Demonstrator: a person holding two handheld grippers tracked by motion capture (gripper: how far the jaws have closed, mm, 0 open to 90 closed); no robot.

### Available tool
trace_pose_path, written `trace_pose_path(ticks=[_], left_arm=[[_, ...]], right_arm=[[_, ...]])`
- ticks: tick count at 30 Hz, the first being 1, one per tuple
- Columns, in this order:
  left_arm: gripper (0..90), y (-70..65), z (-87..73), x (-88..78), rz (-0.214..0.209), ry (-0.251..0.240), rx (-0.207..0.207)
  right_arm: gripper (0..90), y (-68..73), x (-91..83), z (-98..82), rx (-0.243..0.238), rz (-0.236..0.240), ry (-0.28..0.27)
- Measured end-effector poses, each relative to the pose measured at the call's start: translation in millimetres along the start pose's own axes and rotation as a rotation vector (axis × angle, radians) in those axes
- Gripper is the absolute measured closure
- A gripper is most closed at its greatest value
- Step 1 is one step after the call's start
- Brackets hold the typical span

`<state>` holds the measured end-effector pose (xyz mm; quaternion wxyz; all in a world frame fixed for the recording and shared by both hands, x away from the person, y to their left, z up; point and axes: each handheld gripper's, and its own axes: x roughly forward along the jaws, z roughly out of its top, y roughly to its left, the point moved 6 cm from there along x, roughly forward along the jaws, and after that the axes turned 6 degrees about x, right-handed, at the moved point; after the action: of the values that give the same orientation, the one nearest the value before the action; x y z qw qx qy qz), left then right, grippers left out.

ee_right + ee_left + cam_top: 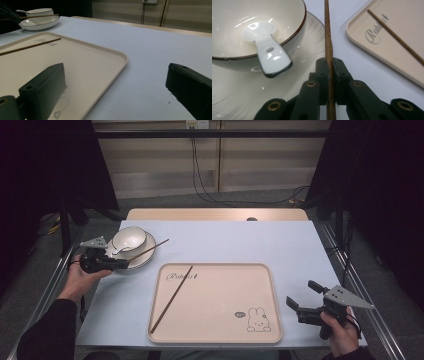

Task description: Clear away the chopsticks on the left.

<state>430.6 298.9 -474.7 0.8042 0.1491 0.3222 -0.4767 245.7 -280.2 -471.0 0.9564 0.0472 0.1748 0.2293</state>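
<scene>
My left gripper (121, 263) (328, 62) is shut on a brown chopstick (150, 248) (327, 37) that reaches out over a white plate (145, 257) (309, 50). On the plate stands a white bowl (129, 240) (249, 15) with a white spoon (119, 251) (268, 48) leaning in it. A second chopstick (172, 298) (397, 38) (30, 46) lies slanted on the beige tray (225, 295) (87, 65). At the tray's right edge my right gripper (300, 297) (115, 82) is open, with nothing between its jaws.
The tray carries a rabbit drawing (257, 320) at its near right corner. A light blue mat (240, 240) covers the table. Cables (210, 195) run on the floor behind the table. Dark curtains hang at both sides.
</scene>
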Motion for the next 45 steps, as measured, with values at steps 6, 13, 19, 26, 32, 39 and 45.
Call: trace_pose_path(ticks=[6,13,19,26,32,39,45], left_arm=[[84.2,-17.1,9.9,-3.3,-0.021,-0.034,-0.067],[84.2,-34.3,19.4,-5.9,-0.017,-0.079,-0.126],[84.1,-51.8,25.7,-3.2,0.000,-0.095,-0.148],[84.0,-80.9,38.5,1.2,-0.021,-0.100,-0.138],[84.7,-95.3,38.6,6.4,0.000,-0.057,-0.159],[84.8,-117.3,37.4,8.7,0.031,-0.096,-0.204],[84.7,-132.5,38.5,12.0,0.092,-0.120,-0.278]], right_arm=[[2.4,0.4,0.1,0.1,0.004,-0.001,-0.002],[2.3,0.2,0.0,0.2,0.007,-0.002,-0.002],[2.4,0.7,-0.2,0.0,0.013,0.000,-0.001],[2.3,0.7,-0.3,0.0,0.013,-0.002,-0.001],[2.3,0.6,-0.4,0.0,0.013,-0.003,0.000],[2.3,0.6,0.1,0.2,0.011,-0.003,-0.003],[2.3,0.8,-0.1,0.1,0.014,-0.002,-0.001]])
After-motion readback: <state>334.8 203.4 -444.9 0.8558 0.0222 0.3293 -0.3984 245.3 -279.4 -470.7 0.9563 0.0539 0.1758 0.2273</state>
